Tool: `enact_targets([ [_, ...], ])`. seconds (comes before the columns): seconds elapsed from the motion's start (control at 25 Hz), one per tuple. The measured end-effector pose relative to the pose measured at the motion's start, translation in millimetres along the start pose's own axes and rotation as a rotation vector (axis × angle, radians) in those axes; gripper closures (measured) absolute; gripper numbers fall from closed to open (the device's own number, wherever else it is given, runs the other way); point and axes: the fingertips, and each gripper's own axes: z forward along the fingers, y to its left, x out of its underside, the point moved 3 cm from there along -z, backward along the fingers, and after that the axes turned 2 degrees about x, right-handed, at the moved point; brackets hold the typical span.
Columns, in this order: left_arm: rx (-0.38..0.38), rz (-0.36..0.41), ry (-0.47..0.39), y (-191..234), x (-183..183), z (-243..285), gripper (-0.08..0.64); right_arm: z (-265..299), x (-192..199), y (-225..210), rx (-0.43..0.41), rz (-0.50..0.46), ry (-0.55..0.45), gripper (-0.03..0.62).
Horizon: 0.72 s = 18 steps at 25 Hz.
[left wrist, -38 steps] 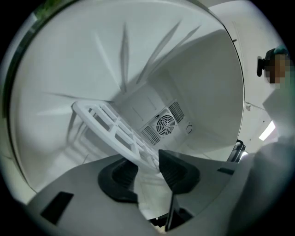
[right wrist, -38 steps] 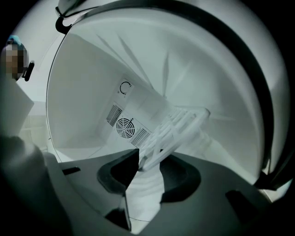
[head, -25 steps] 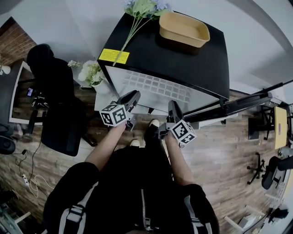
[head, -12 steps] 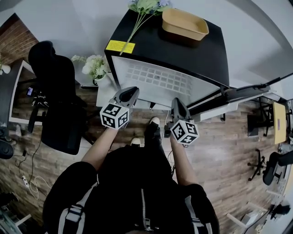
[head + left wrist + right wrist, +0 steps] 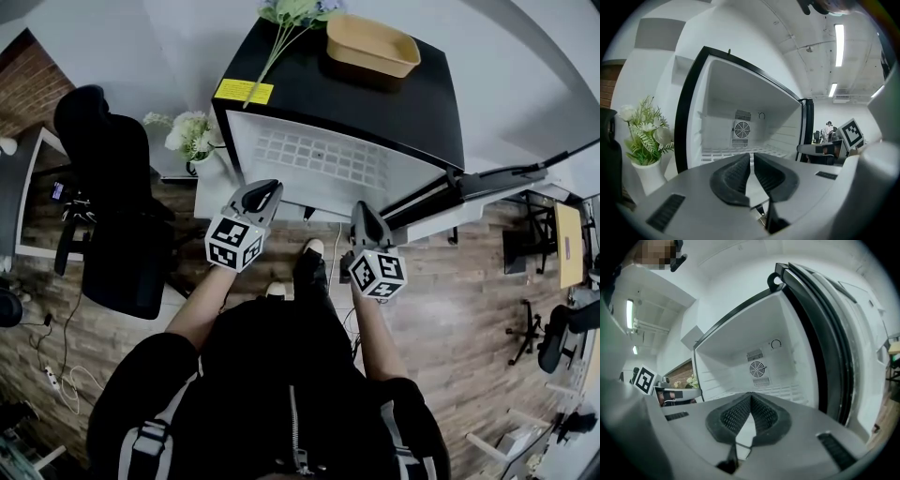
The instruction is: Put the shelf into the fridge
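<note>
Shelf (image 5: 723, 152) inside fridge (image 5: 687, 108), beyond left tool (image 5: 751, 157)

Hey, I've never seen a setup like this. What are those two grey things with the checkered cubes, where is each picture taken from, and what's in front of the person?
A person holds two hand tools, each with two jaws; the patterned cubes belong to them. The top-down picture comes from a camera on the person's head. The other two come from cameras riding on the left gripper and the right gripper, looking along their jaws. Both pairs of jaws are together, holding nothing. Ahead stands a small black fridge, open, with a white grid shelf inside. On top lie a yellow tray and flower stems.
</note>
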Motion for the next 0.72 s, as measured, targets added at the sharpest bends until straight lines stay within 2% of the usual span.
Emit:
enact_targets([
  [0.24,0.001,-0.005,0.000,4,0,3,0.515,0,-5,2,0.001,-0.034,-0.005,0.586],
  [0.48,-0.001,0.002,0.015,4,5,7,0.515,2,-5,-5,0.015,-0.001,-0.005,0.586],
  [0.72,-0.006,-0.023,0.019,9,9,9,0.516,6,-6,-4,0.015,-0.073,0.002,0.586],
])
